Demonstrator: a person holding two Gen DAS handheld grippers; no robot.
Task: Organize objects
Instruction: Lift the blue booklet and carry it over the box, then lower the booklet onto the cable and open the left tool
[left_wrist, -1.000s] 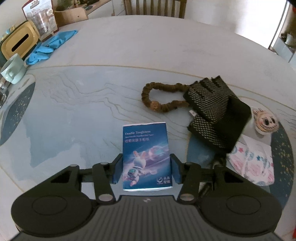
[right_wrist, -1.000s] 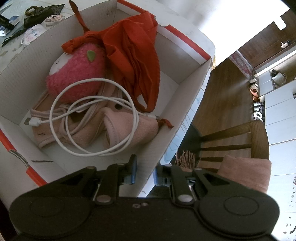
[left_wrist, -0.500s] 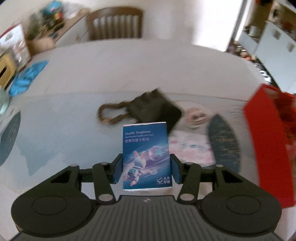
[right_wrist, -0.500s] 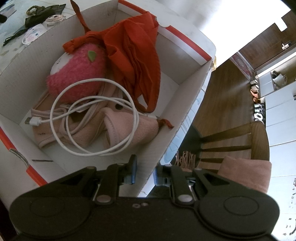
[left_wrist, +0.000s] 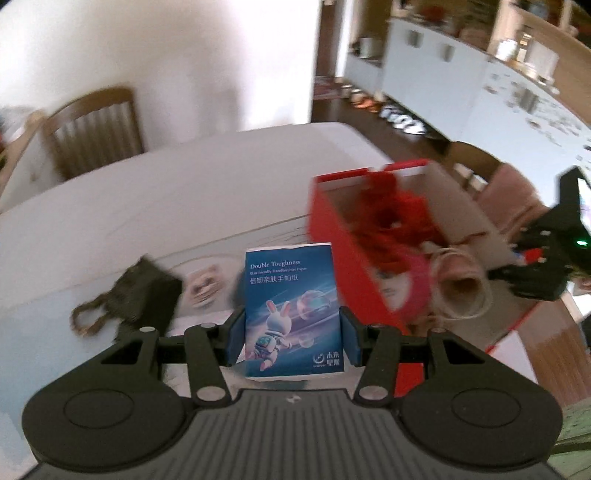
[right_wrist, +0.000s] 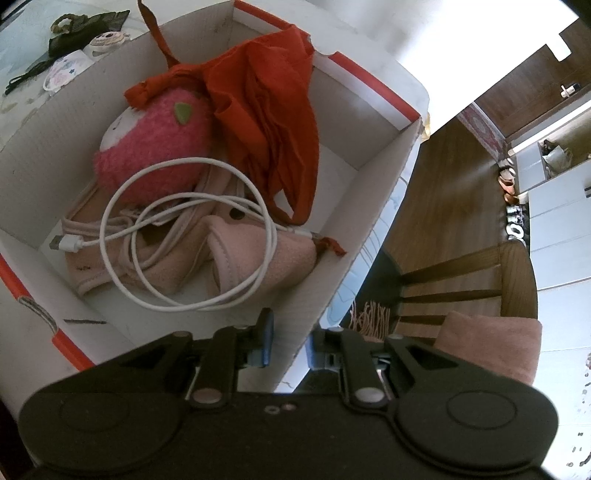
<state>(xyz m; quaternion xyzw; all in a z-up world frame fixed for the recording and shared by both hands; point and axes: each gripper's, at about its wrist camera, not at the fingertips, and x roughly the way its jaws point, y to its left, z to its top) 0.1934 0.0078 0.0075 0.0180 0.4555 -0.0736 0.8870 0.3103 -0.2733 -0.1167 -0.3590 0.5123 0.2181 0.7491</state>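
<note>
My left gripper (left_wrist: 291, 332) is shut on a blue tissue pack (left_wrist: 293, 310) with a rabbit picture, held upright above the table. Beyond it to the right stands the red and white cardboard box (left_wrist: 343, 266). Inside the box (right_wrist: 369, 177) lie a pink plush (right_wrist: 155, 147), a red cloth (right_wrist: 269, 122), a coiled white cable (right_wrist: 184, 236) and a pink fabric piece (right_wrist: 251, 258). My right gripper (right_wrist: 290, 347) is at the box's near corner, its blue pads closed on the cardboard wall, one inside and one outside.
On the table left of the box lie a black glove (left_wrist: 147, 295), a brown bead loop (left_wrist: 85, 321) and a round patterned item (left_wrist: 203, 284). A wooden chair (left_wrist: 96, 136) stands at the far side. Another chair (right_wrist: 461, 280) with a pink cloth (right_wrist: 491, 343) stands past the table edge.
The left gripper has risen and swung right with the tissue pack; the glove and beads slid to the left and the box came into view. The right gripper has not moved.
</note>
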